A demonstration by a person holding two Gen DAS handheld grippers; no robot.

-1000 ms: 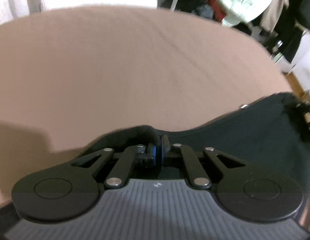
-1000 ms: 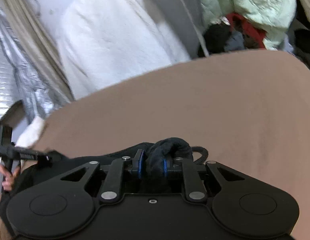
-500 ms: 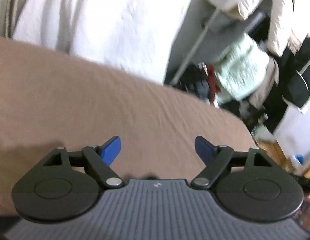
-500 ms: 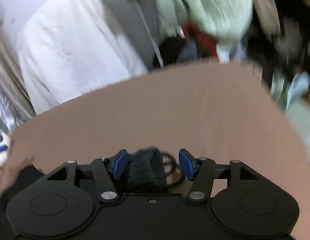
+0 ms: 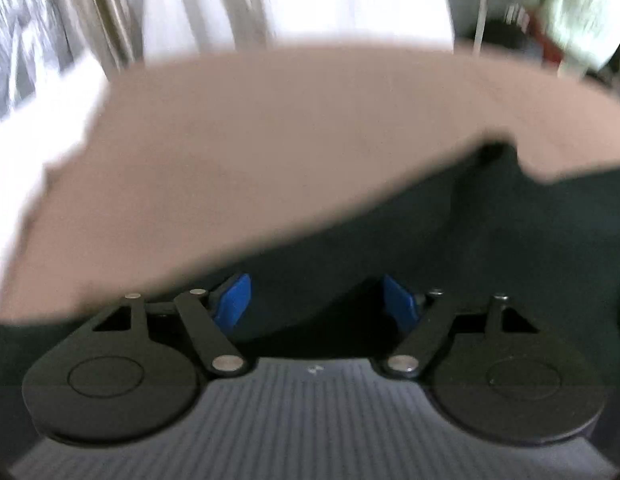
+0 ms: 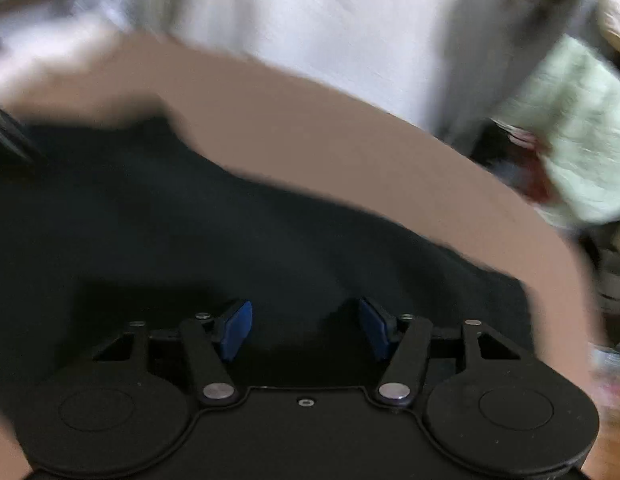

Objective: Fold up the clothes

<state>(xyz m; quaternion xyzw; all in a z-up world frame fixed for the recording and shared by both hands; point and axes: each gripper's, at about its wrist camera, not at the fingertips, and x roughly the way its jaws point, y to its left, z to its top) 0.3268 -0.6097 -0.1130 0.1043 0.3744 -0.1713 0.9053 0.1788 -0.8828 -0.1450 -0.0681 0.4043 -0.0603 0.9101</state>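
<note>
Both frames were motion-blurred. Left gripper [image 5: 317, 304]: blue pads [image 5: 232, 305] spread wide, nothing between them. The dark garment [image 5: 489, 240] lay flat on the tan surface [image 5: 290, 140], under and ahead-right of the fingers. Right gripper [image 6: 306, 328]: pads [image 6: 236, 330] also wide apart and empty; dark garment [image 6: 190, 232] sat directly beneath and ahead of them, running off to their left, tan surface [image 6: 349, 148] beyond. White fabric [image 6: 329, 20] hung past the far edge.

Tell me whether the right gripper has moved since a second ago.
Yes. The right gripper has pulled back and opened: the black fabric garment now fills more of its view, and the far edge of the tan cloth-covered surface sits higher.
</note>
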